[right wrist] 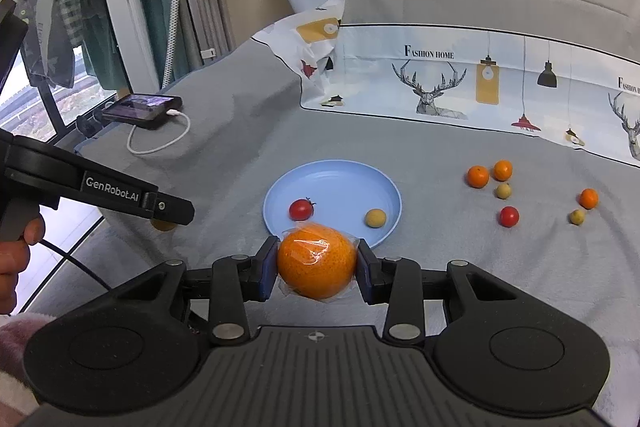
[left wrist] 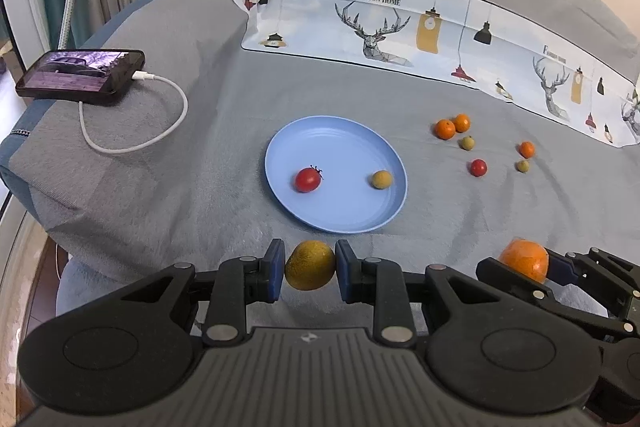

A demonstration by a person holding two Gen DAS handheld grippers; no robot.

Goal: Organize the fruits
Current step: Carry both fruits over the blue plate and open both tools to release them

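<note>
A grey blanket (left wrist: 208, 163) covers the surface, with a printed cloth (left wrist: 400, 27) reading "FASHION HOME" at the back. The blue plate (left wrist: 320, 135) holds a red tomato (left wrist: 308, 179) and one small yellow-green fruit (left wrist: 382, 179). The left gripper (left wrist: 310, 266), marked "GenRobot.AI", has its jaws clamped on a yellow-green fruit (left wrist: 310, 265) just before the plate. The right gripper (right wrist: 317, 261) squeezes a plastic-wrapped orange (right wrist: 316, 259)
</note>
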